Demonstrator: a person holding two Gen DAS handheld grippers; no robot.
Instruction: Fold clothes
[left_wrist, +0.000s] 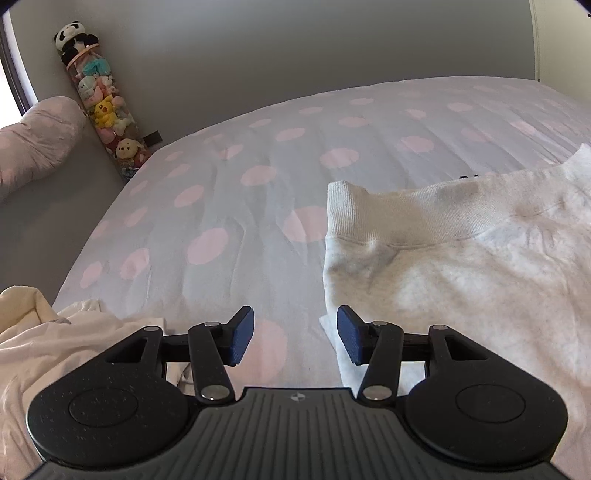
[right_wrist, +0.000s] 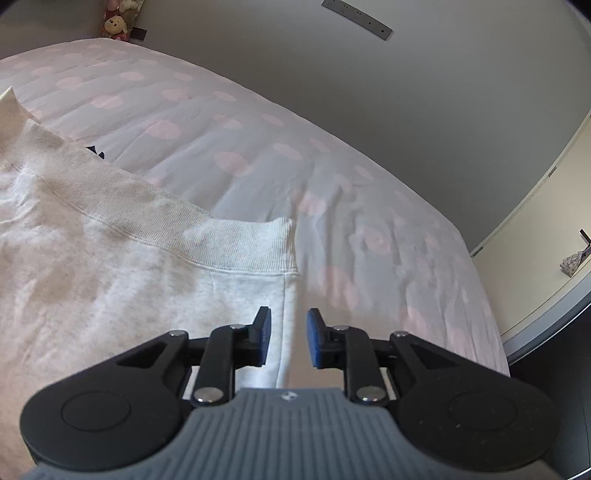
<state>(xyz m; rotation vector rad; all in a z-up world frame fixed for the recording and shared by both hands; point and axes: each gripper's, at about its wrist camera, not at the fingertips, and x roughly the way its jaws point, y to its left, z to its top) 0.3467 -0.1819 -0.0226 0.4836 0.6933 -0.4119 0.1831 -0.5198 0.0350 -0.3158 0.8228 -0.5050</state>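
Observation:
A pale grey sweatshirt (left_wrist: 461, 266) lies flat on the bed, its ribbed hem (left_wrist: 406, 218) towards the wall. My left gripper (left_wrist: 295, 334) hovers open at the garment's left edge, with its right pad over the fabric and its left pad over bare bedspread. In the right wrist view the same sweatshirt (right_wrist: 92, 258) fills the left side, and its ribbed hem corner (right_wrist: 273, 243) lies just ahead. My right gripper (right_wrist: 289, 338) is open astride the garment's right side edge, nothing pinched between the blue pads.
The bedspread (left_wrist: 258, 206) is white with pink dots. A cream garment (left_wrist: 55, 339) is heaped at the bed's near left corner. A pillow (left_wrist: 33, 144) and a tube of plush toys (left_wrist: 99, 103) stand by the wall. A cupboard door (right_wrist: 546, 236) sits at the right.

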